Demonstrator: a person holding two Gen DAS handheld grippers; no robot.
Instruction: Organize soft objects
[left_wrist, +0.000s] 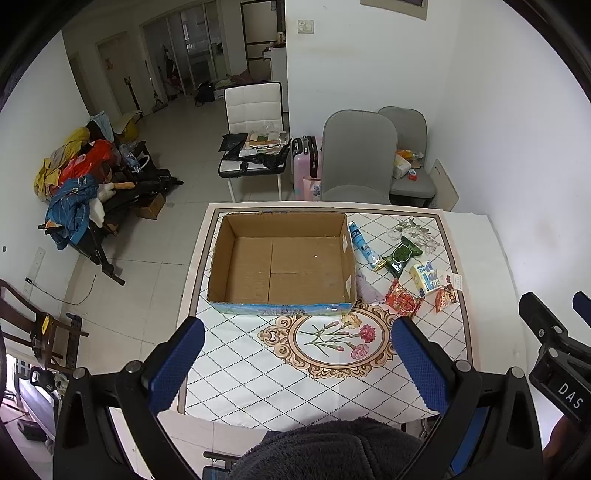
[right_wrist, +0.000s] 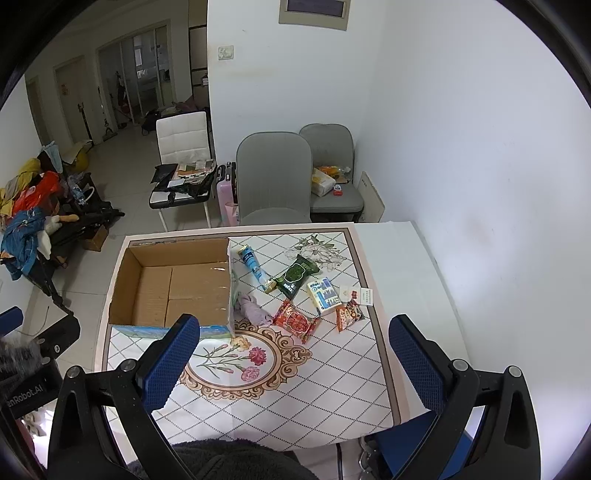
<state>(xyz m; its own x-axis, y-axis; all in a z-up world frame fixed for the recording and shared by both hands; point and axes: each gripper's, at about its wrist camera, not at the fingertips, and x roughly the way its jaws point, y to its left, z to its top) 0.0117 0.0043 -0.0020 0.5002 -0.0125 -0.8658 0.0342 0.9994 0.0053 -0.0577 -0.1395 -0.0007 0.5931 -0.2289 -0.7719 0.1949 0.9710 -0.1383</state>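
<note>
An open, empty cardboard box (left_wrist: 284, 258) (right_wrist: 173, 288) stands on the left of the patterned table. To its right lie a crumpled lilac cloth (left_wrist: 365, 288) (right_wrist: 253, 308), a blue tube (left_wrist: 364, 245) (right_wrist: 255, 267), a green packet (left_wrist: 402, 254) (right_wrist: 297, 275), a red snack packet (left_wrist: 403, 299) (right_wrist: 295, 321), a small white-and-blue box (left_wrist: 428, 278) (right_wrist: 325, 295) and a small orange packet (left_wrist: 445, 295) (right_wrist: 349, 314). My left gripper (left_wrist: 297, 363) is open and empty above the table's near side. My right gripper (right_wrist: 295, 363) is open and empty, also high over the near edge.
The table (right_wrist: 332, 376) has a diamond-patterned cover with a flower medallion. Two grey chairs (right_wrist: 275, 177) stand behind it against the white wall, a white chair (right_wrist: 183, 147) with clutter to their left. A dark fleece sleeve (left_wrist: 325, 450) fills the bottom of the views.
</note>
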